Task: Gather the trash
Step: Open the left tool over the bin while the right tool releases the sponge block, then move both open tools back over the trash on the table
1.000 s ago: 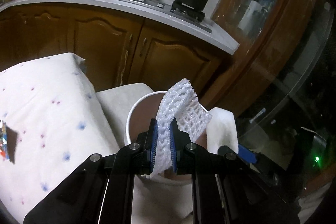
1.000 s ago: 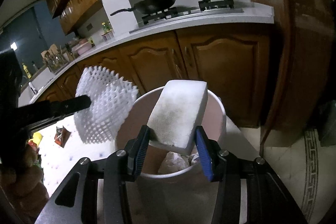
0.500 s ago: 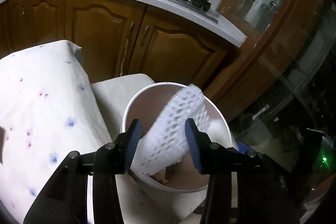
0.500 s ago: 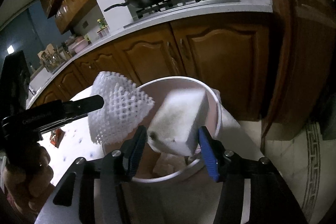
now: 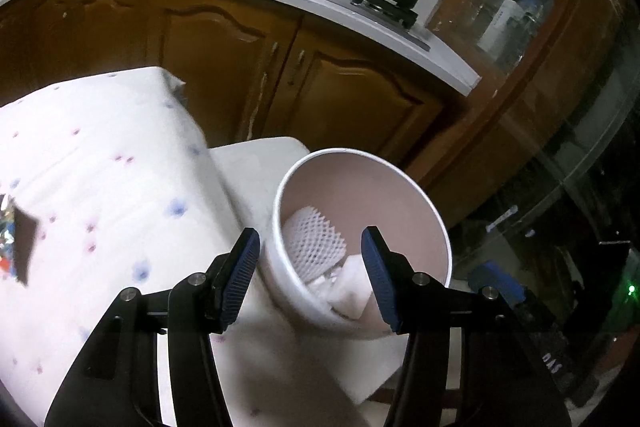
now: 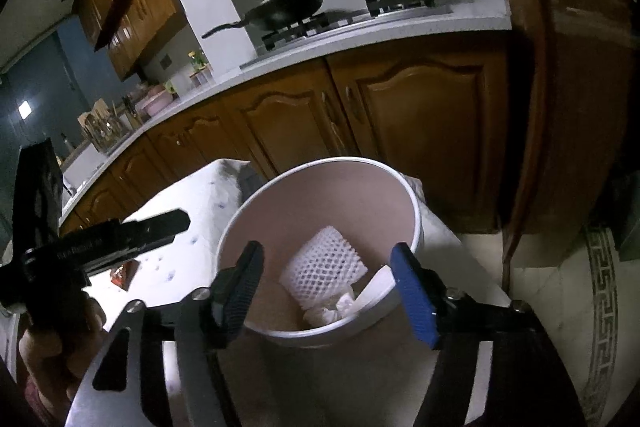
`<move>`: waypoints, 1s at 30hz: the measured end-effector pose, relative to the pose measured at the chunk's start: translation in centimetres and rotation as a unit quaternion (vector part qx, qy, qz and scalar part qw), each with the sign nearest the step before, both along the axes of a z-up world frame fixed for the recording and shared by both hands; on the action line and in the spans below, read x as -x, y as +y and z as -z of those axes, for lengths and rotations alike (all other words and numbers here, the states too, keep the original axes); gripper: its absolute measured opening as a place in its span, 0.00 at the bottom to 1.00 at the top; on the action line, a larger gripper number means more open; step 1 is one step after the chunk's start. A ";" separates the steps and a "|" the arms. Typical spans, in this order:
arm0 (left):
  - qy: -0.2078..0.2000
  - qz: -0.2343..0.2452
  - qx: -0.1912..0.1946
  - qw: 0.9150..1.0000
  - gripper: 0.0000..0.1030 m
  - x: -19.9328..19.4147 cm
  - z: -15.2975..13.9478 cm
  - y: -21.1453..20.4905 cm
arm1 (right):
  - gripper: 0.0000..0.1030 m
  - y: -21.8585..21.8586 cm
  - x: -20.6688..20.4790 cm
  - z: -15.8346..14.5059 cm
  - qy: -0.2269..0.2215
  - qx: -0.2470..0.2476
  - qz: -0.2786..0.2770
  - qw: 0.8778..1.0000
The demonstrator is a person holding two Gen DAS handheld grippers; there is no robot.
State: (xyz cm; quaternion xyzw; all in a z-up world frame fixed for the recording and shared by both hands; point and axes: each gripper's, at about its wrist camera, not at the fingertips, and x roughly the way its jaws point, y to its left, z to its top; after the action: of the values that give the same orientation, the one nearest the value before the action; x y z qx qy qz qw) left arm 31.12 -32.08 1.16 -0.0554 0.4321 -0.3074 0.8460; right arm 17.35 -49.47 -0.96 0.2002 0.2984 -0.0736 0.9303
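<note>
Left wrist view: left gripper (image 5: 310, 269) has just been opening; its fingers (image 5: 240, 277) now stand apart with nothing between them, poised at the near rim of the white bin (image 5: 424, 199). The foam net (image 5: 314, 241) lies inside the bin on crumpled white scraps. A dark wrapper (image 5: 20, 247) lies on the flowered tabletop (image 5: 100, 163) at far left, so at least one piece appears left to collect. The bin sits just beside the tabletop edge (tight on that side).

Right wrist view: right gripper (image 6: 328, 291) has also just been opening; its fingers (image 6: 414, 301) are wide and empty over the bin rim. The foam net and a white block (image 6: 376, 285) rest inside. Open room lies above the bin; cabinet doors (image 6: 400, 131) stand beyond.
</note>
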 end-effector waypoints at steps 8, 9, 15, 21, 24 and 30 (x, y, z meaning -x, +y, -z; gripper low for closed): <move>-0.015 -0.029 0.000 0.999 0.53 2.4 -0.8 4.9 | 0.81 1.8 1.1 -1.2 -0.023 -0.012 -0.010 1.000; -0.017 -0.033 -0.001 0.999 0.55 2.7 -0.9 5.4 | 0.83 2.1 1.1 -1.3 -0.025 -0.013 -0.011 1.000; -0.019 -0.058 0.003 0.998 0.58 4.4 -1.2 9.6 | 0.84 4.6 1.4 -1.6 -0.031 -0.021 -0.032 0.999; -0.028 -0.088 0.005 0.996 0.58 5.8 -1.4 14.3 | 0.85 7.8 1.2 -1.8 -0.029 -0.029 -0.067 0.997; -0.032 -0.101 -0.003 0.994 0.58 6.6 -1.4 16.5 | 0.86 9.5 1.1 -1.8 -0.028 -0.031 -0.083 0.996; -0.049 -0.128 -0.012 0.991 0.64 8.4 -1.6 20.7 | 0.88 13.1 0.7 -1.7 -0.026 -0.028 -0.115 0.993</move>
State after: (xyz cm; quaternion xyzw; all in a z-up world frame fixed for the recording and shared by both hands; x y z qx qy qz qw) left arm 22.72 -11.36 2.74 -0.0846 0.3830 -0.1941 0.8992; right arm 16.65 -36.42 0.70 0.1920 0.2972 0.0471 0.9341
